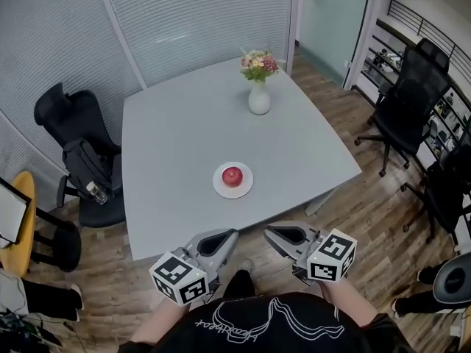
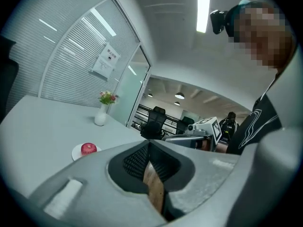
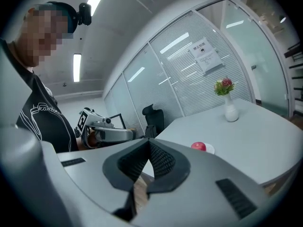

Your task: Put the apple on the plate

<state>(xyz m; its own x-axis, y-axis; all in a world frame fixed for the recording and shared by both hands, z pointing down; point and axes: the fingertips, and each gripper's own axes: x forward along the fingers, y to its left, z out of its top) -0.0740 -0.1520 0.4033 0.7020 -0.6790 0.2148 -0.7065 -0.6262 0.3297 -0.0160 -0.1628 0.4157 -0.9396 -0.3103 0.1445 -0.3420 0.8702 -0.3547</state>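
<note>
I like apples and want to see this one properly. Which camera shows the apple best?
The head view: the apple shows whole, from above, sitting on its white plate. Both gripper views show it too, but tiny and from the side, far off on the table.

Pale grey square worktop (image 1: pixel 184 153) mid-room on brown wood-plank floor (image 1: pixel 368 204). Frosted ribbed glass partition wall (image 1: pixel 184 20) far. Black office chair (image 1: pixel 73 123) left, black mesh office chairs (image 1: pixel 408 101) right. White ceiling strip light (image 2: pixel 203 8) lit overhead.
</note>
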